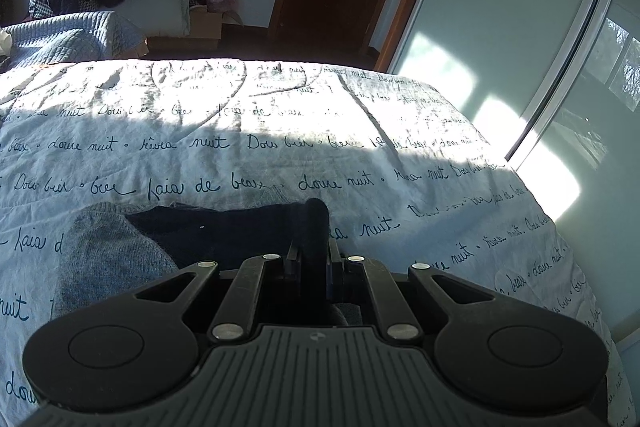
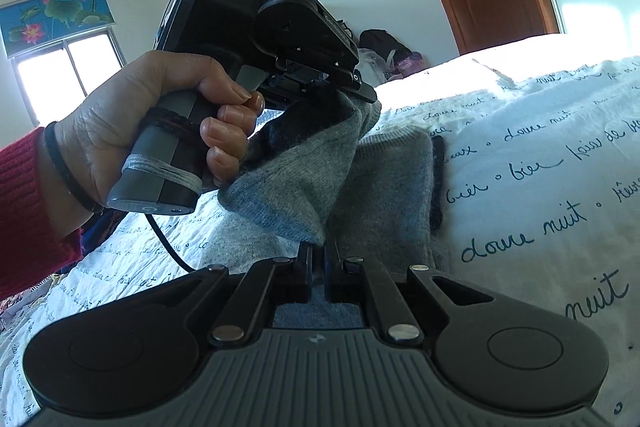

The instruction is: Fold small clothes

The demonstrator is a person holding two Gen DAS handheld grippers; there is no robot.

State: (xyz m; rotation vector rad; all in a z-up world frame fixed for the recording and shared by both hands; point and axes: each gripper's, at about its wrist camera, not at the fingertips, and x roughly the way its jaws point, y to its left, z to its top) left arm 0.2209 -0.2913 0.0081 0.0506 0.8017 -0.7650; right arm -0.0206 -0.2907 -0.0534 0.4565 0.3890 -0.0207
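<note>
Left hand-held gripper [image 1: 314, 247]: you pinch a dark navy edge of the garment [image 2: 384, 183] between nearly closed jaws
Right hand-held gripper [image 2: 318, 251]: pressed together on a grey fold of the same knit
Garment position: the grey and navy piece lies partly on the bed [image 1: 360, 131], its near end lifted between your two grippers
Slip risk: each grip bites only a thin edge, so a pull apart may tug the knit free
Fold risk: uneven lowering can lay the layers skewed or bunched
Device label: "DAS Data Acquisition System"
Bedcover script: "douce nuit", "bien", "de beaux"
</note>
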